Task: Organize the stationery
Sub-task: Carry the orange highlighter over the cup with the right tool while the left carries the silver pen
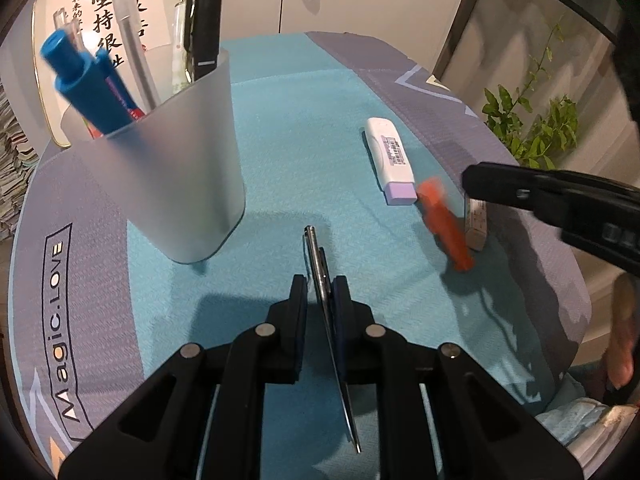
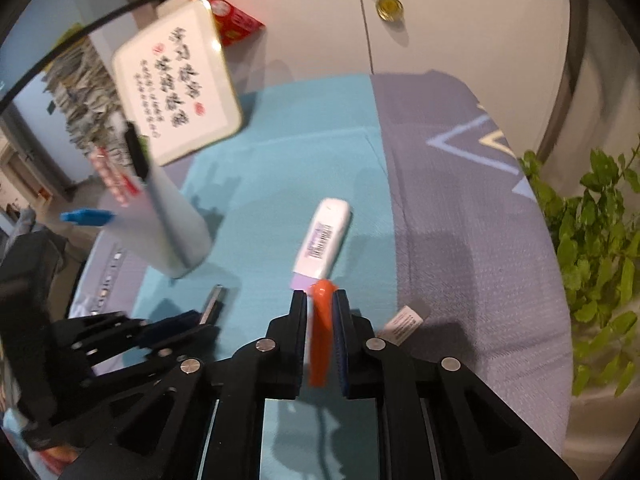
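Note:
My left gripper (image 1: 320, 286) is shut on a slim silver pen (image 1: 316, 252) that lies along the teal mat (image 1: 304, 120). A frosted pen cup (image 1: 172, 184) stands up and to the left of it, with a blue marker (image 1: 88, 80), a black pen and other pens in it. My right gripper (image 2: 320, 304) is shut on an orange pen (image 2: 320, 332), lifted a little off the mat and blurred. Just beyond its tip lies a white and purple correction tape (image 2: 324, 240). In the left wrist view the right gripper (image 1: 480, 184) reaches in from the right above the orange pen (image 1: 444, 224).
A small labelled eraser (image 2: 402, 326) lies right of the orange pen on the grey tablecloth (image 2: 460, 200). A framed calligraphy board (image 2: 176, 92) leans at the back left. A green plant (image 2: 592, 240) stands beyond the table's right edge. A hand (image 1: 624, 340) shows at far right.

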`<state>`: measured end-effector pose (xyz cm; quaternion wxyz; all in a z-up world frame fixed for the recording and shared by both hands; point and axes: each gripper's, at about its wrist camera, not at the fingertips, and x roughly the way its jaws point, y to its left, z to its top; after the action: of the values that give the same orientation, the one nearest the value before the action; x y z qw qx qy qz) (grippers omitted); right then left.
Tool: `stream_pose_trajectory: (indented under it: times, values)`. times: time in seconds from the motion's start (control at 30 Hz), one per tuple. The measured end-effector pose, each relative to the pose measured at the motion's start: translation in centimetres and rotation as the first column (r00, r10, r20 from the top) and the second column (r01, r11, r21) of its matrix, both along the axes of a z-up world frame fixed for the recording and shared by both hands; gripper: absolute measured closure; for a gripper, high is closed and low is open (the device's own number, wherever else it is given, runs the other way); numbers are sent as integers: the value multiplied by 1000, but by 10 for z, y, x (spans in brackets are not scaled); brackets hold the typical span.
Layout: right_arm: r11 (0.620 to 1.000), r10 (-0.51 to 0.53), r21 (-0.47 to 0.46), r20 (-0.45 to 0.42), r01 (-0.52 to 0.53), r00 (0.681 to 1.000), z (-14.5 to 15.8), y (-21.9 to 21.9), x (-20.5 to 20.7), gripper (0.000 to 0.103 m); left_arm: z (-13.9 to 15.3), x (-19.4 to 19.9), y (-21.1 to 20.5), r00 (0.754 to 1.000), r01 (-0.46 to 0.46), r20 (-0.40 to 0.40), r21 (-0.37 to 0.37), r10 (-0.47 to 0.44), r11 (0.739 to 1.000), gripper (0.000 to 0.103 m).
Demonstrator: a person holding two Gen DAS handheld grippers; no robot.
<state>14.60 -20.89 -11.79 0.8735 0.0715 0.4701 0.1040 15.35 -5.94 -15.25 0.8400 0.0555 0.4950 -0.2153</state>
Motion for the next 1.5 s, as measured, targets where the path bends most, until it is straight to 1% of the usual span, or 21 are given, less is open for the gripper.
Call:
stream_pose_trajectory:
  times: [0.07,0.13,0.27,0.37,0.47,0.5,0.6,0.63,0.7,0.77,0.87,0.93,0.97,1.07,1.17,1.27,1.3,1.37,1.4,1.43,1.5]
  values:
    - [1000,8,2,25,-8,1000,7,2,-6,90,0,3,-1,1000,-7,-6,2,7,1000,88]
    - [1000,11,1,42,-11,999,12,1,-11,90,0,7,-1,1000,-18,-7,4,18,1000,79]
    - [1000,21,9,59,-22,998,15,1,-17,91,0,16,-7,1000,-26,10,38,26,999,79]
    - [1000,10,20,32,-11,999,10,-6,-15,91,-1,21,-11,999,-26,26,59,25,998,79]
    - [999,-5,34,-34,6,999,-2,-13,-4,91,-3,22,-15,998,-21,58,87,16,996,82]
    - [999,-2,35,-56,4,998,-7,-13,0,90,-2,21,-14,998,-17,57,82,12,996,93]
    - [1000,25,19,-103,-23,994,-16,-7,9,81,2,15,-8,999,-2,32,25,1,1000,94]
    - [999,32,10,-111,-31,993,-19,-4,11,71,5,12,-7,999,-4,42,25,3,1000,94]
    - [999,32,-30,-117,-36,993,-23,2,16,61,13,5,-3,998,-5,70,19,4,1000,94]
    - [998,22,-55,-114,-29,993,-26,3,21,61,24,-3,4,996,-3,92,-5,4,1000,94]
    - [998,37,-44,-154,-44,987,-36,7,33,63,37,-10,12,991,-2,132,-24,5,1000,95]
    - [997,26,-61,-155,-36,988,-40,9,39,85,46,-16,19,989,-4,151,-46,11,999,95]
    - [997,24,-68,-151,-34,988,-40,10,40,88,49,-18,21,987,-5,157,-57,14,998,95]
    - [999,39,5,-132,-38,991,-34,8,33,88,57,-24,28,983,-1,181,-74,15,997,96]
    - [999,38,15,-79,-37,996,-17,8,19,88,60,-26,29,982,10,190,-78,5,997,96]
    - [998,50,27,-27,-49,998,4,8,4,88,48,-23,28,988,16,154,-58,-7,998,96]
    - [998,54,26,-11,-54,998,10,8,0,88,43,-20,26,990,18,140,-47,-11,999,94]
    - [998,58,24,19,-58,998,20,9,-9,88,29,-15,20,993,22,119,-8,-21,1000,84]
    - [998,59,23,33,-59,998,25,9,-14,88,24,-12,17,993,27,112,11,-28,1000,72]
    - [998,59,23,39,-60,998,26,9,-15,88,16,-8,14,994,26,104,38,-30,999,64]
    - [998,55,31,47,-56,997,29,8,-20,88,9,-5,9,995,30,93,52,-35,998,65]
